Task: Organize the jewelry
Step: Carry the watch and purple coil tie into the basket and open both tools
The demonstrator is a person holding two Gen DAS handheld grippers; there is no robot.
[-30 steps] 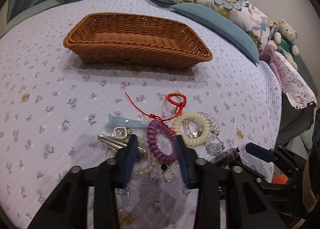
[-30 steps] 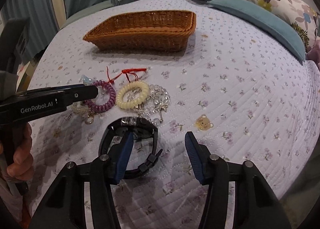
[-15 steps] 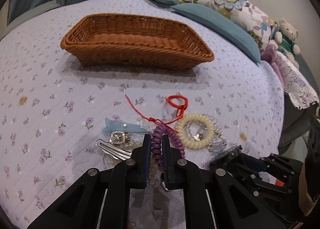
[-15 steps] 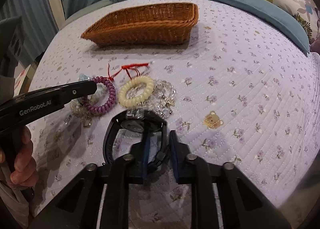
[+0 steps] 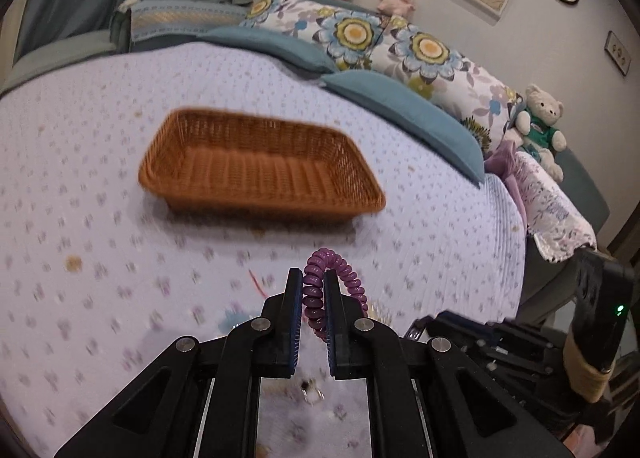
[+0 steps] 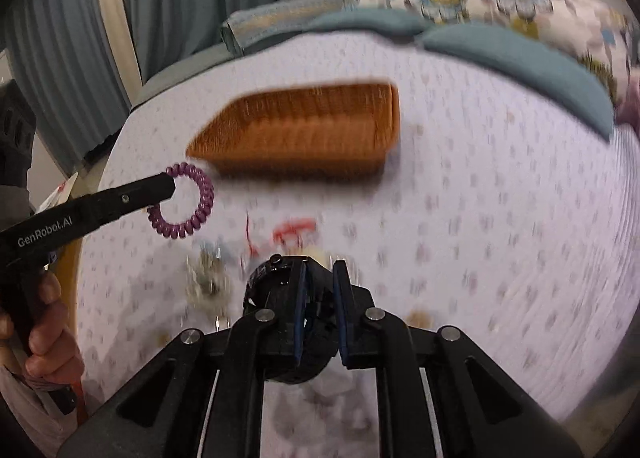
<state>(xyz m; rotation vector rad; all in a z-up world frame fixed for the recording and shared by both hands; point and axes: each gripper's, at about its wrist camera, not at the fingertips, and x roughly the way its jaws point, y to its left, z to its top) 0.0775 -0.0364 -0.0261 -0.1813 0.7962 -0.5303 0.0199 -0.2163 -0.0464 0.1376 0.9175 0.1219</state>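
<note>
My left gripper point(image 5: 313, 278) is shut on the purple coil bracelet point(image 5: 335, 265) and holds it above the bedspread; both also show in the right wrist view, gripper point(image 6: 166, 188) and bracelet point(image 6: 199, 214). My right gripper point(image 6: 320, 270) is shut on the black watch point(image 6: 276, 276) and holds it lifted. The brown wicker basket point(image 5: 260, 166) sits farther back on the bed, also in the right wrist view point(image 6: 304, 130). Blurred below lie the red string point(image 6: 294, 228) and a pile of clear bead jewelry point(image 6: 208, 278).
The lilac floral bedspread point(image 5: 80, 178) covers the bed. Teal and floral pillows point(image 5: 400, 58) line the far edge. A teddy bear point(image 5: 542, 126) sits at the right. Curtains point(image 6: 80, 38) hang at the left.
Both grippers have risen off the bedspread with their items, the purple bracelet in the left and the black watch in the right. The views are motion-blurred.
</note>
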